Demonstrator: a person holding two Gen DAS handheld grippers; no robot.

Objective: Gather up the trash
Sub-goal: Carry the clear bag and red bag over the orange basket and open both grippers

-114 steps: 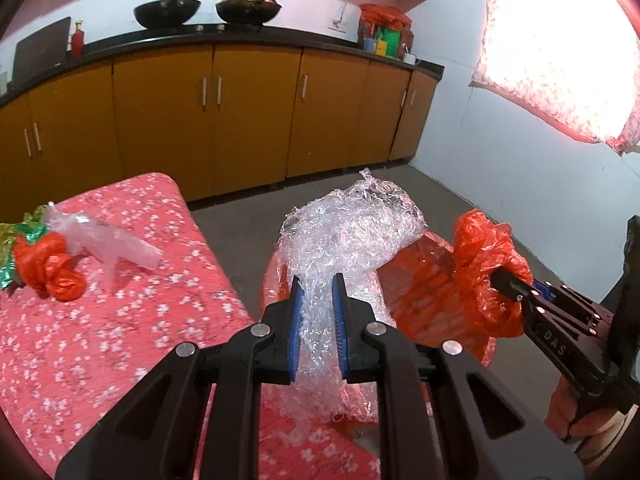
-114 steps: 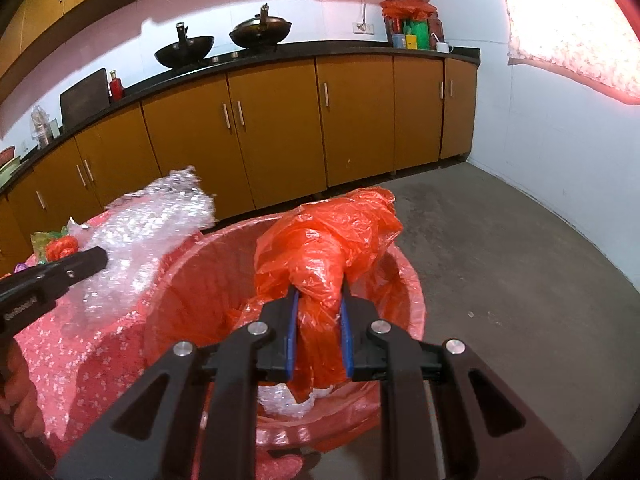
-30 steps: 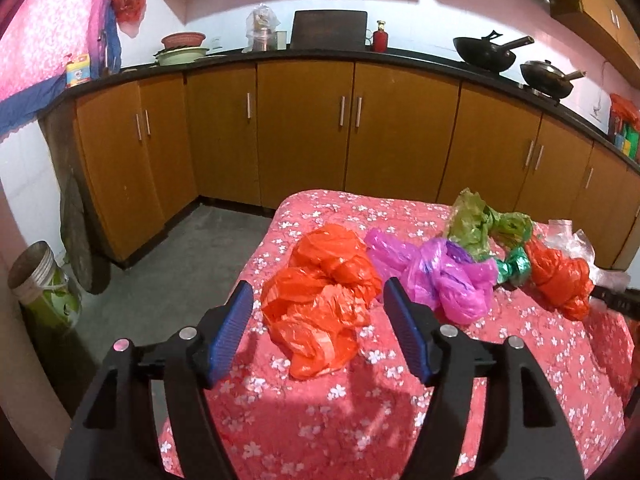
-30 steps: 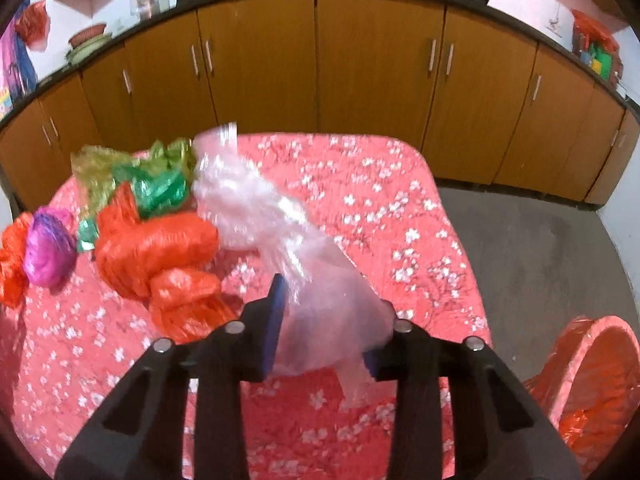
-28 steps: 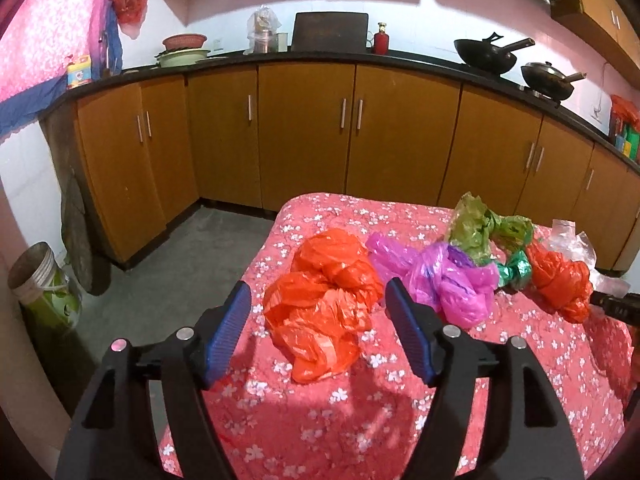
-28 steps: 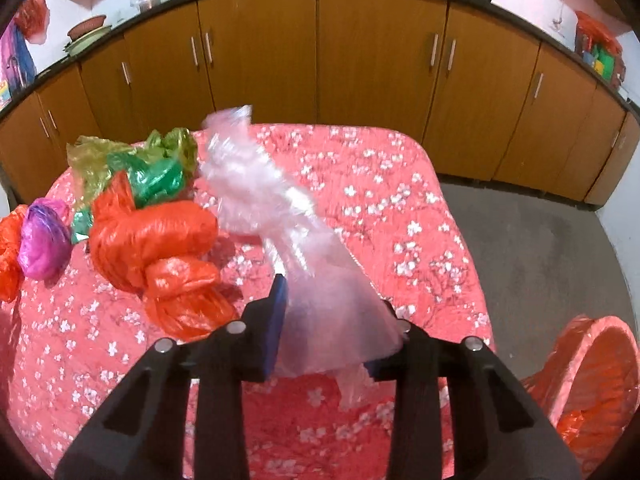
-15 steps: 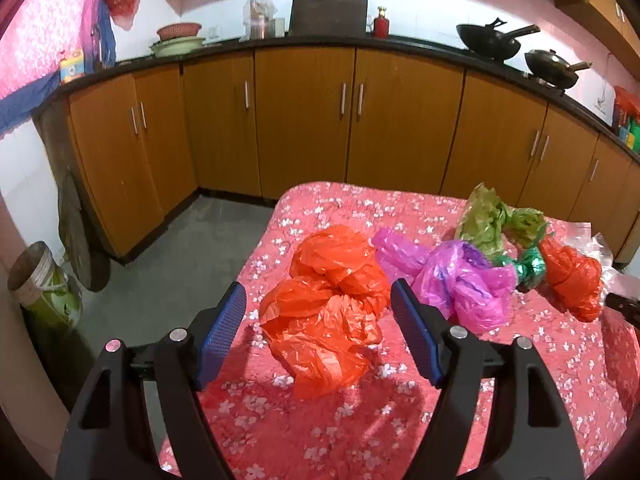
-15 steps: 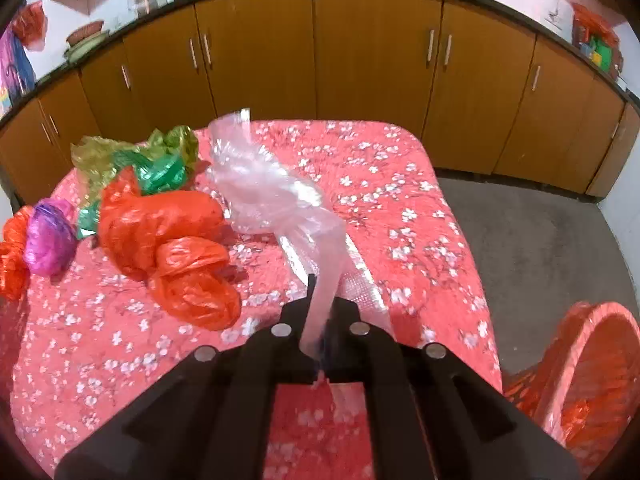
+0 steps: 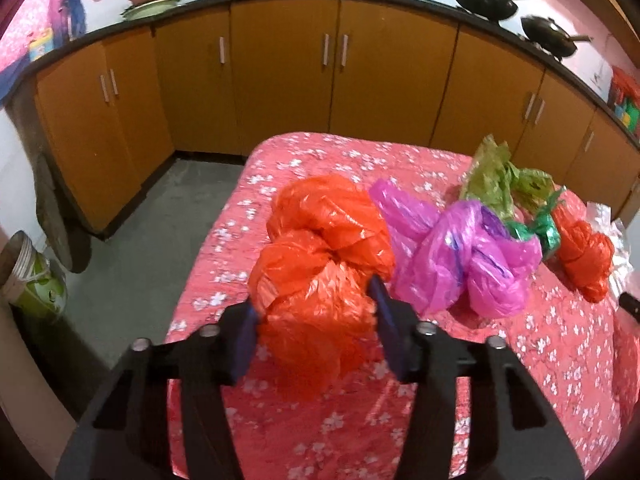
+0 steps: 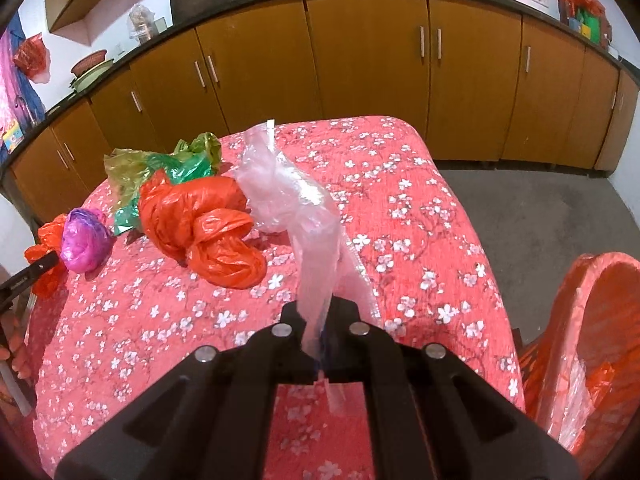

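Observation:
My left gripper (image 9: 316,320) is closing around a crumpled orange bag (image 9: 320,264) on the red flowered table (image 9: 500,400); its jaws touch both sides of the bag. A magenta bag (image 9: 464,256), a green bag (image 9: 508,184) and a smaller orange bag (image 9: 584,252) lie to the right. My right gripper (image 10: 318,320) is shut on a clear plastic bag (image 10: 288,196), which stretches up from the jaws. The orange bin (image 10: 592,352) stands at the right, off the table edge. The left gripper's tip (image 10: 36,268) shows at the far left.
Brown cabinets (image 9: 280,72) under a black counter run along the back. A green-and-white bucket (image 9: 28,276) stands on the grey floor at the left. The table's edges drop to the floor on the left and far sides.
My left gripper moved forward and narrowed its jaws onto the orange bag. My right gripper shut on the clear bag and lifted it.

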